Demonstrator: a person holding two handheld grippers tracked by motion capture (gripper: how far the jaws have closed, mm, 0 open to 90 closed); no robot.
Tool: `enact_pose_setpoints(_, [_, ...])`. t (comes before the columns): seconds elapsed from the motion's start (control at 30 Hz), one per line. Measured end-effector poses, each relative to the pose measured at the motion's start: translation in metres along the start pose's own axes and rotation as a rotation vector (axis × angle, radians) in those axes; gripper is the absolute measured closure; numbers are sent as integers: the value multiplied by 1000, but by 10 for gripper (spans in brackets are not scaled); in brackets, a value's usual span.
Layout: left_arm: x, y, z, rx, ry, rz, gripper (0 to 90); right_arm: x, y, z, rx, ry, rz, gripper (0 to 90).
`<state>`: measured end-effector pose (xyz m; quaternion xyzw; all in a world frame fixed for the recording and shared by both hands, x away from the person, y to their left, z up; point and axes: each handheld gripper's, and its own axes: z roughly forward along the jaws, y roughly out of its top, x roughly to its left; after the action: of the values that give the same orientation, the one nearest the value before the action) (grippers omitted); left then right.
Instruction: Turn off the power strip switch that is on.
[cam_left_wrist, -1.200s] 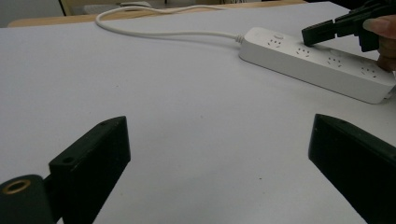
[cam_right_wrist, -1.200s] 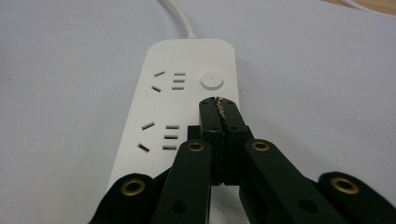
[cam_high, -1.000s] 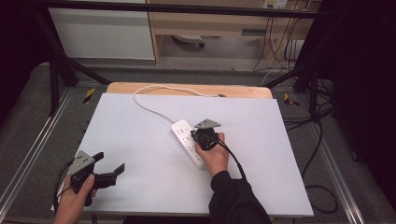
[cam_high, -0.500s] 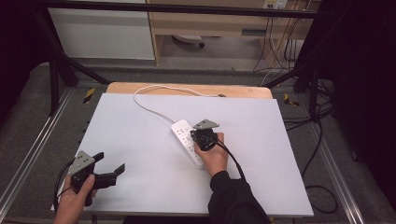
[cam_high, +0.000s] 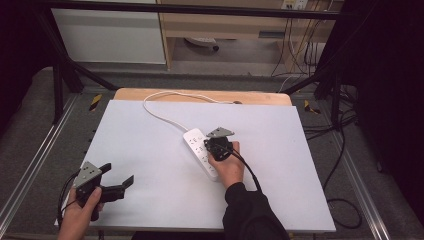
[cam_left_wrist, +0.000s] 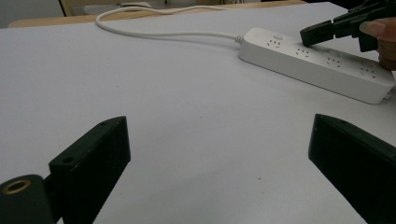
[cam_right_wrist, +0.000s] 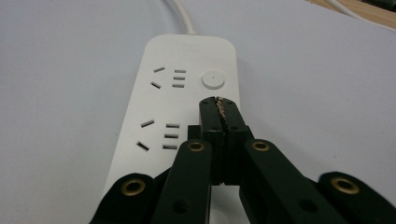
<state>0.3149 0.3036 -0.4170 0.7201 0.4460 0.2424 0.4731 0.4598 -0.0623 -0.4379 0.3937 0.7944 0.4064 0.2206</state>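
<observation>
Nearest the person, at about 7 o'clock on the white tabletop (cam_high: 150, 150), the left gripper (cam_high: 116, 181) is resting in the left hand (cam_high: 80, 217), its jaws standing wide apart with bare tabletop between them. Toward the middle, the right hand (cam_high: 229, 167) is holding the right gripper (cam_right_wrist: 218, 105) with its jaws pressed fully together, gripping nothing, their tips hovering over the white power strip (cam_high: 202, 152) just short of its round button (cam_right_wrist: 213, 80). The strip is lying flat near the centre of the tabletop, running from about 5 o'clock toward 11 o'clock. From its far end the white cable (cam_high: 165, 100) is curving away toward 12 o'clock, reaching the wooden edge (cam_high: 150, 94) at the back.
</observation>
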Motion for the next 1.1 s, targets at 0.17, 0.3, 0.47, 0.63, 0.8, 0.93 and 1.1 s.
enact_pose_setpoints(0.17, [0, 0, 0, 0, -1, 3, 56, 0, 0, 0, 4, -2, 0, 900])
enact_pose_setpoints(0.3, [0, 0, 0, 0, 0, 0, 56, 0, 0, 0, 3, -6, -4, 900])
enact_pose_setpoints(0.47, [0, 0, 0, 1, 1, 1, 56, 0, 1, 0, 9, -2, 5, 900])
enact_pose_setpoints(0.63, [0, 0, 0, -1, 0, 1, 56, 1, 1, 0, 14, -6, -1, 900])
enact_pose_setpoints(0.8, [0, 0, 0, -1, 1, -1, 56, 1, 2, 1, 20, -12, -11, 900])
enact_pose_setpoints(0.93, [0, 0, 0, -3, 0, -1, 56, 1, 1, 1, 18, -12, -5, 900])
enact_pose_setpoints(1.1, [0, 0, 0, -3, 0, -2, 56, 1, 1, 1, 15, -14, -4, 900])
